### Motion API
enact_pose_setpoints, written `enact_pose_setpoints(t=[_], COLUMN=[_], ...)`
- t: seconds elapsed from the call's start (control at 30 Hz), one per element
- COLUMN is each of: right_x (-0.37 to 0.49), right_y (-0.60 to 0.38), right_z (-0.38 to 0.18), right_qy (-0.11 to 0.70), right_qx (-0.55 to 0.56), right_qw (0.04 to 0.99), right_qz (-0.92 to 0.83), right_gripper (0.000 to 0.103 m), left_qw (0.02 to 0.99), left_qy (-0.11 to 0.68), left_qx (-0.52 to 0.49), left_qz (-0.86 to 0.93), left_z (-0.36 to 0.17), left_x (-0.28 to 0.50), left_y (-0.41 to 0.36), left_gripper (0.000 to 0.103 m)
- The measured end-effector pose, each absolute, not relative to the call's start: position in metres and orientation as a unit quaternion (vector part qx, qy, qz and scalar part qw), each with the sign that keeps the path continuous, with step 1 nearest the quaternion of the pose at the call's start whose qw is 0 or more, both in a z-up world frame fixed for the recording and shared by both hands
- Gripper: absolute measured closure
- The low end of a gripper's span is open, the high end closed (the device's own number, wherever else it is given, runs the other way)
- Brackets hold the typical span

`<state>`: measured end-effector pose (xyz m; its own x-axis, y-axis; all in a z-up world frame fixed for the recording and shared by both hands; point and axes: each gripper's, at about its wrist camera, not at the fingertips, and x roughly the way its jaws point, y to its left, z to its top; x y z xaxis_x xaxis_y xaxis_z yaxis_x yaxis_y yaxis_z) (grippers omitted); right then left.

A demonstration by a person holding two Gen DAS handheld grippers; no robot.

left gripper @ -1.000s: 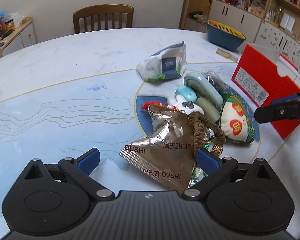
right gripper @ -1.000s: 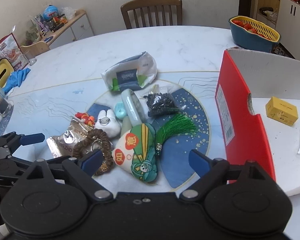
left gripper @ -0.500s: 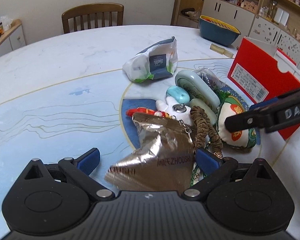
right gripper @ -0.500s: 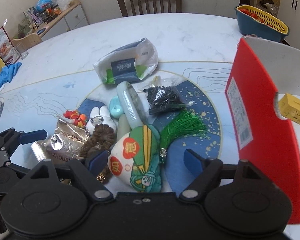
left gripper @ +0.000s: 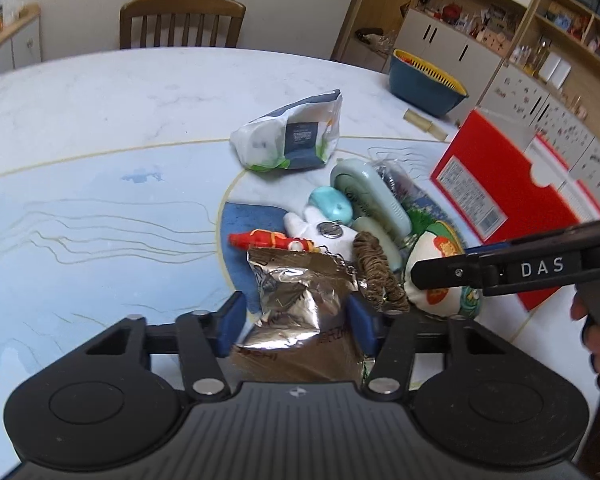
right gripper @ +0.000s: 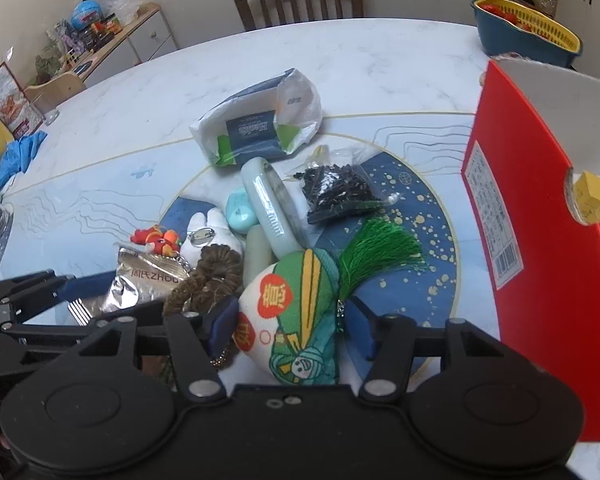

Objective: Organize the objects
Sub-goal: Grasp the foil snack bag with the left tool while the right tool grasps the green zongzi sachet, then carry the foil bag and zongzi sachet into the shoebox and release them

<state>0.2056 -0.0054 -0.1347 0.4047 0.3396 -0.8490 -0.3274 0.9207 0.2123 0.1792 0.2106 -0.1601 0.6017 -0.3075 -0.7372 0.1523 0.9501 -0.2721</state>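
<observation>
left tongs (left gripper: 294, 318): jaws just closing, pads pinching crumpled silver foil snack bag (left gripper: 300, 300) | right tongs (right gripper: 290, 326): jaws just closing around green-and-white plush pouch (right gripper: 296, 320), pad contact unclear | both items in pile mid-counter (left gripper: 100, 120), far from edges | red box (right gripper: 540, 240) toward right counter edge

Both views look steeply down along their own gripper fingers at a pile on the bench (left gripper: 100, 120), from close above its near edge. The left wrist camera sits over the foil pack (left gripper: 300, 300), facing the chair (left gripper: 182, 20) and shelves (left gripper: 540, 40); the right wrist camera sits over the pouch (right gripper: 296, 320), beside the red box (right gripper: 540, 260). Both share the pile, chair, basket (right gripper: 528, 36), and each sees the other gripper.
</observation>
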Motion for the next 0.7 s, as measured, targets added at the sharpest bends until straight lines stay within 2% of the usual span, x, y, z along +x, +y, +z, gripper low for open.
enact_pose_setpoints(t=[0.2, 0.7], right_x=[0.198, 0.169], right_y=[-0.014, -0.043], right_z=[-0.121, -0.079], right_qy=[0.493, 0.453], right_qx=[0.021, 0.031], right_qw=[0.845, 0.86], right_qz=[0.207, 0.234], right_gripper=[0.051, 0.051], left_qw=[0.889, 0.907], left_qy=[0.428, 0.394], left_qx=[-0.094, -0.091], left_qz=[-0.137, -0.116], left_z=[-0.151, -0.103], left_x=[0.174, 0.146], left_y=[0.207, 0.209], left_gripper=[0.064, 0.066])
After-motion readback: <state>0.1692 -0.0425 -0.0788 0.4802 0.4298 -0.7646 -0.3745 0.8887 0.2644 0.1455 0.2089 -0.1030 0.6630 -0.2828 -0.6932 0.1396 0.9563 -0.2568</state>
